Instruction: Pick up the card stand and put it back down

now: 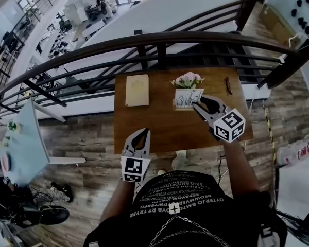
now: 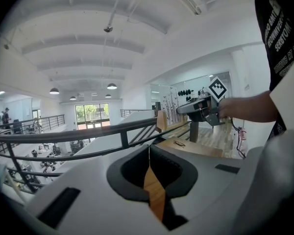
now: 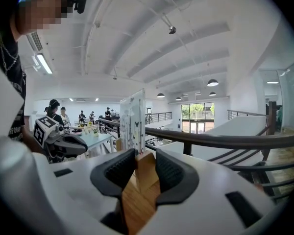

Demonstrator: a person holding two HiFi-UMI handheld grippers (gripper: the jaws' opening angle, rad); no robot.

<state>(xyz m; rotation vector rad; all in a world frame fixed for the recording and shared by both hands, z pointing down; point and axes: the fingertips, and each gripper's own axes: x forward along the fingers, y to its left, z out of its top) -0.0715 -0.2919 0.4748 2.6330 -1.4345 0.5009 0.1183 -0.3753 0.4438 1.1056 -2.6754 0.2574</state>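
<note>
Table (image 1: 167, 130) with 1 notebook (image 1: 137, 90), 1 card stand (image 1: 187, 98) pinched in right claw (image 1: 195, 106), left claw (image 1: 143, 132) closed, empty

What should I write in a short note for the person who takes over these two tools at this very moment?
Left tool: shut, empty, at the near edge of the table.
Right tool: closed on the wooden base of the card stand; the card stands upright.
Done: the stand is gripped. I cannot tell whether it is clear of the table.
To do: lift it if it is not yet up, set it back down, then open the tool.
</note>
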